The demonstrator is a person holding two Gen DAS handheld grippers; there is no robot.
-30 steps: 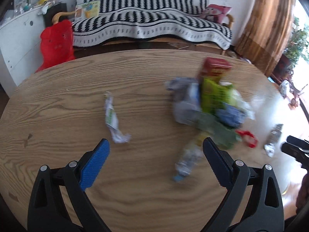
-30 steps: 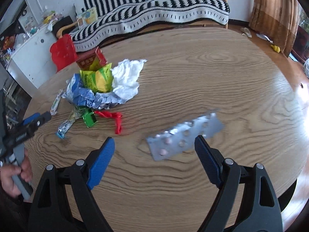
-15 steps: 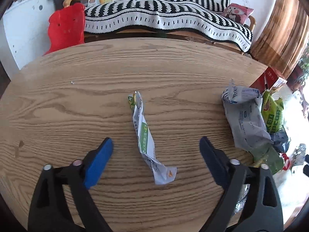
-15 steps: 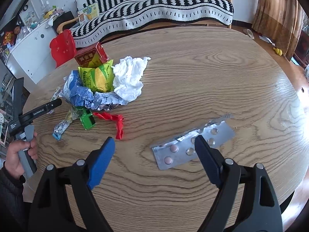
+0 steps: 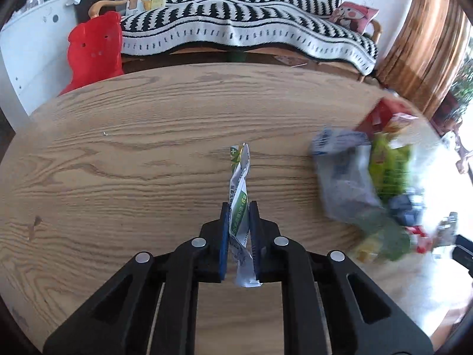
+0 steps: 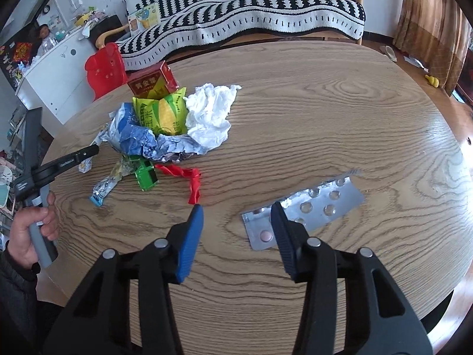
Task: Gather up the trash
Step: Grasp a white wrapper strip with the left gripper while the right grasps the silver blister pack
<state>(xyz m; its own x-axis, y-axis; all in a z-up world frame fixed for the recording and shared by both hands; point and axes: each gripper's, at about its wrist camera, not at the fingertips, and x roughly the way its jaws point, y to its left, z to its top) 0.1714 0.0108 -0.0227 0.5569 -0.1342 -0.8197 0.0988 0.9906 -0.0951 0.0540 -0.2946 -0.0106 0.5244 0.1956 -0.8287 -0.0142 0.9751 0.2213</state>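
My left gripper [image 5: 239, 207] is shut on a twisted white and green wrapper [image 5: 240, 189] that lies on the round wooden table [image 5: 133, 159]. A blurred trash pile [image 5: 366, 177] is to its right. In the right wrist view my right gripper [image 6: 236, 210] is open over the table; its right finger overlaps a silver pill blister [image 6: 307, 207]. The pile holds a red box [image 6: 152, 82], a yellow-green corn bag [image 6: 164, 112], white tissue [image 6: 211, 112], a blue foil bag [image 6: 133, 136], a red strip [image 6: 189, 180] and a green piece [image 6: 146, 176]. The left gripper [image 6: 85, 155] shows at the pile's left.
A striped sofa [image 5: 236, 26] and a red plastic chair [image 5: 94, 50] stand behind the table. White cabinets [image 6: 56, 68] are at the left. A small foil candy wrapper [image 6: 102, 190] lies near the table's left edge.
My left gripper swung left from the pile to the twisted wrapper, moved in and shut on it. My right gripper narrowed somewhat and edged toward the blister.
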